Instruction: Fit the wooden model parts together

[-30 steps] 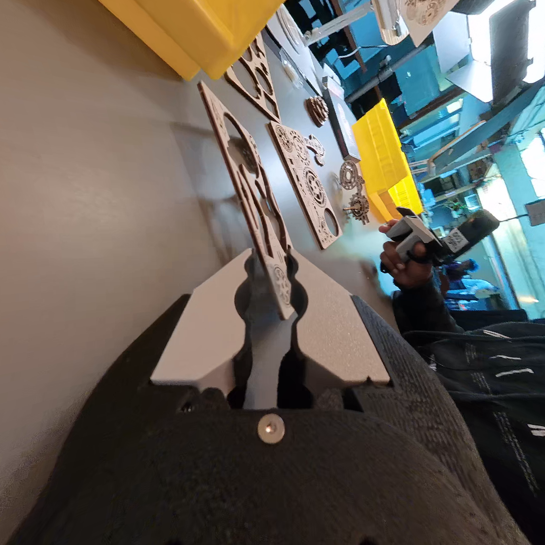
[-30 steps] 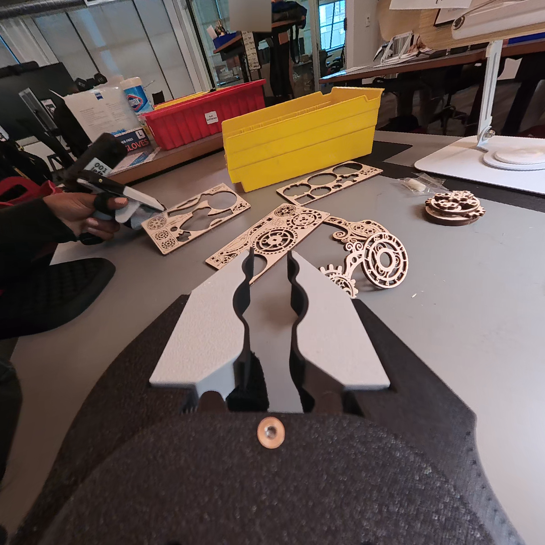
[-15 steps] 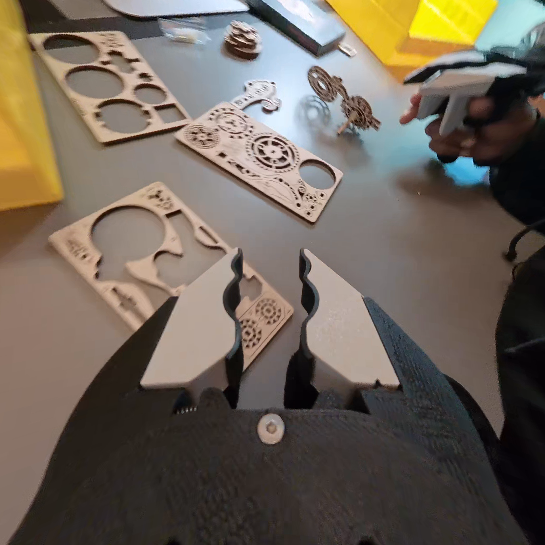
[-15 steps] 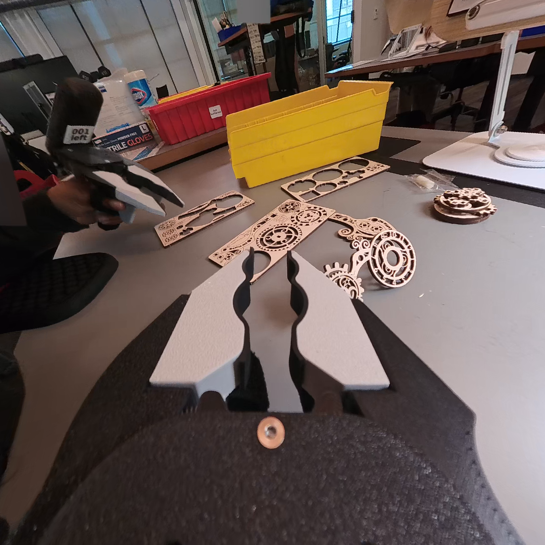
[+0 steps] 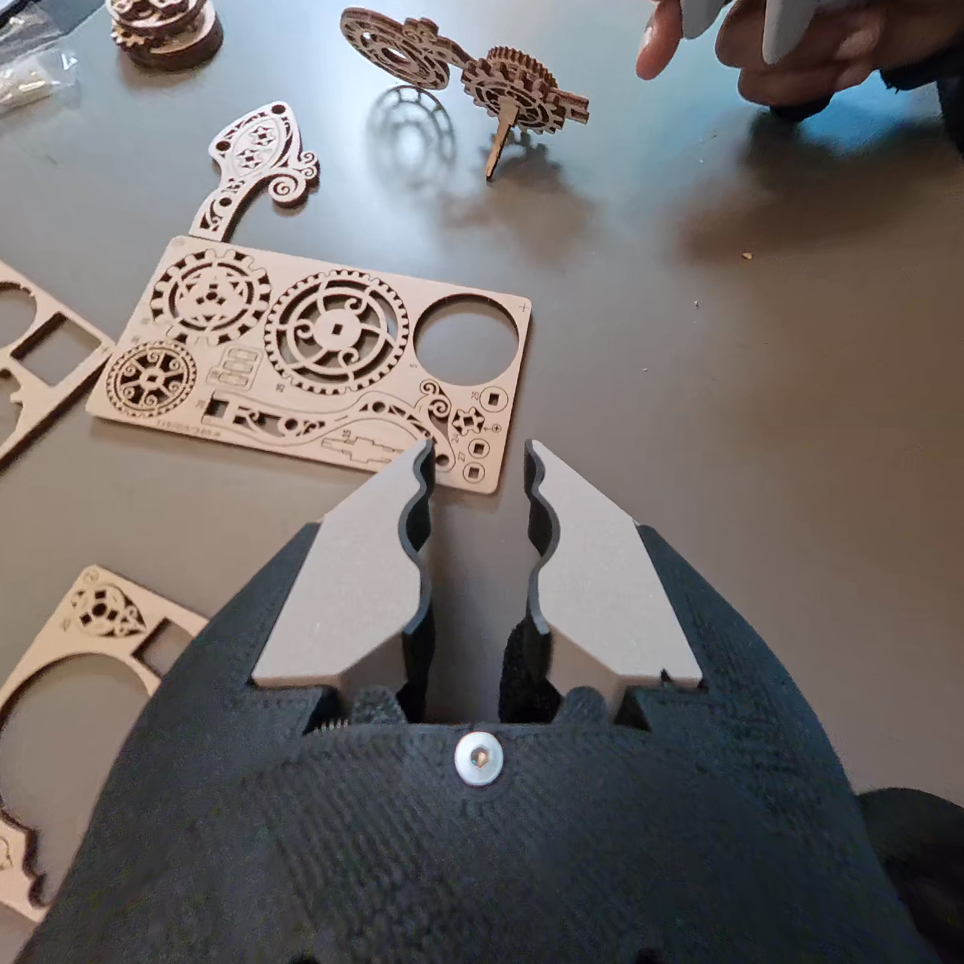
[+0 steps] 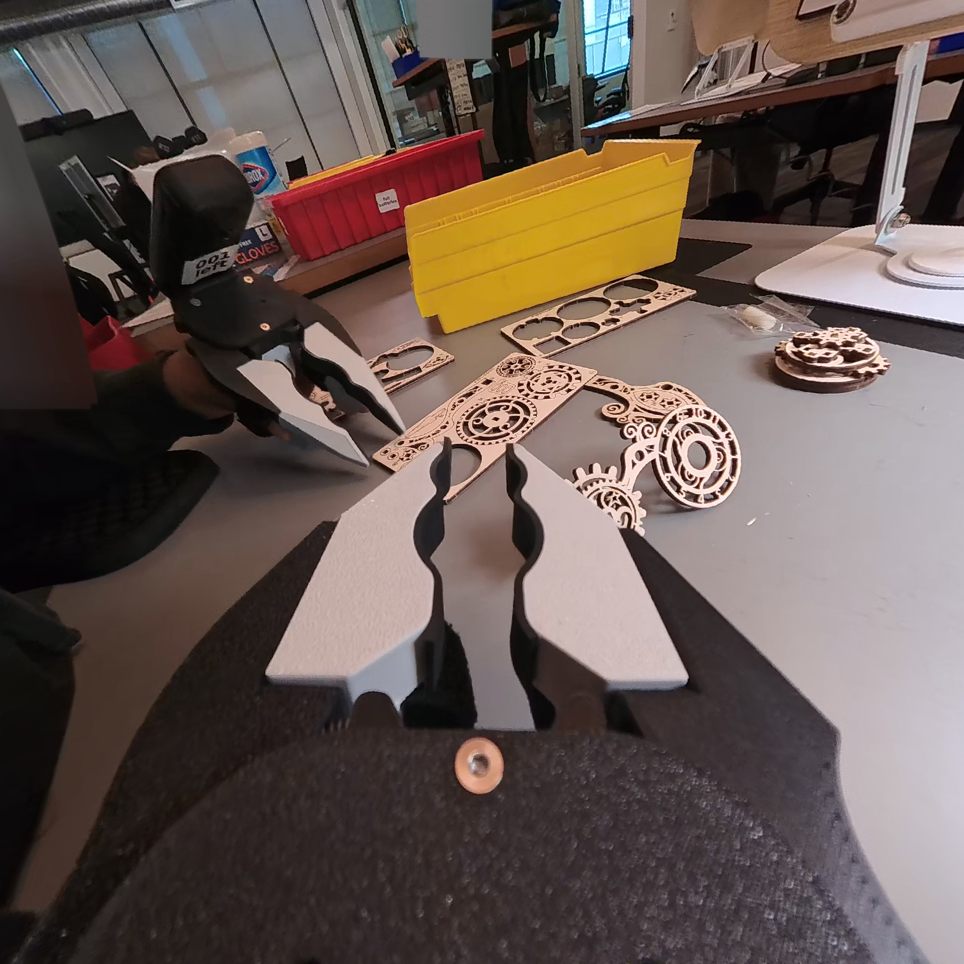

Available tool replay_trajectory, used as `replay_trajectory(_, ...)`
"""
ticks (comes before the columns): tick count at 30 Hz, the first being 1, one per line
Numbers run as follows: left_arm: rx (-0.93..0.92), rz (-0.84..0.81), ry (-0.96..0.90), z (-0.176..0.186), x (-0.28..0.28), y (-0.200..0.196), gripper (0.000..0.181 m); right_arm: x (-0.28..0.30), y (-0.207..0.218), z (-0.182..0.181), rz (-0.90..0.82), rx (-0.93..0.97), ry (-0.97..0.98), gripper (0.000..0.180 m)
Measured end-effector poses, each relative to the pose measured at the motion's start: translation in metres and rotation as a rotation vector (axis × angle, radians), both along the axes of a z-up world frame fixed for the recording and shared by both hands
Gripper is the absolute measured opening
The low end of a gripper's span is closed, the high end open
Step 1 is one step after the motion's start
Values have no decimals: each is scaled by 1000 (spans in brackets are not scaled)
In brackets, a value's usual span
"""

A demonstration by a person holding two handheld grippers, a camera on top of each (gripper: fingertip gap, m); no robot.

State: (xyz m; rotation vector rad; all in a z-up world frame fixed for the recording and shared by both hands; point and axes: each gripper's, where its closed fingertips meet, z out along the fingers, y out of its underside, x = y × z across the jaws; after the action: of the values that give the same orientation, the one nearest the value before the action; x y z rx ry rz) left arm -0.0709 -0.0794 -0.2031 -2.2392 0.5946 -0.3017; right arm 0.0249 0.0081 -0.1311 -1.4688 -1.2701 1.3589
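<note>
My left gripper (image 5: 479, 454) is open and empty, its tips just above the near right corner of a wooden sheet of uncut gear parts (image 5: 313, 354) lying flat on the grey table. In the right wrist view the left gripper (image 6: 383, 446) points down at that sheet (image 6: 495, 412). My right gripper (image 6: 477, 453) is open and empty, low over the table at the sheet's near end. A part-built gear and wheel assembly (image 6: 678, 459) rests tilted to its right, also in the left wrist view (image 5: 469, 68). An ornate curved piece (image 5: 250, 161) lies beside the sheet.
An emptied sheet (image 5: 78, 678) lies near the left gripper, another (image 6: 594, 318) by the yellow bin (image 6: 547, 250). A stack of assembled gears (image 6: 829, 360), a small plastic bag (image 6: 756, 318) and a white lamp base (image 6: 860, 271) sit at the right. A red bin (image 6: 375, 193) stands behind. Some 15 cm of space lies between my two pairs of fingers. Left tips and right tips are each some 15 cm from the ornate curved piece (image 5: 250, 161). Look for it in the right wrist view (image 6: 648, 398) too.
The left gripper let go of the emptied sheet it held on edge, opened, and moved right to the gear sheet. The emptied sheet now lies flat. The right gripper barely moved.
</note>
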Motion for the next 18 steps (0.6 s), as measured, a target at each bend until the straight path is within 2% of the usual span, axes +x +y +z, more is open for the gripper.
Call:
replay_trajectory(6,7,-57,74,-1,2,15,37,-1,-1,0,11,-10,2,18)
replay_trajectory(18,-31,-60,57,-4,-1,15,40,0,0,1,19,-36,11,18)
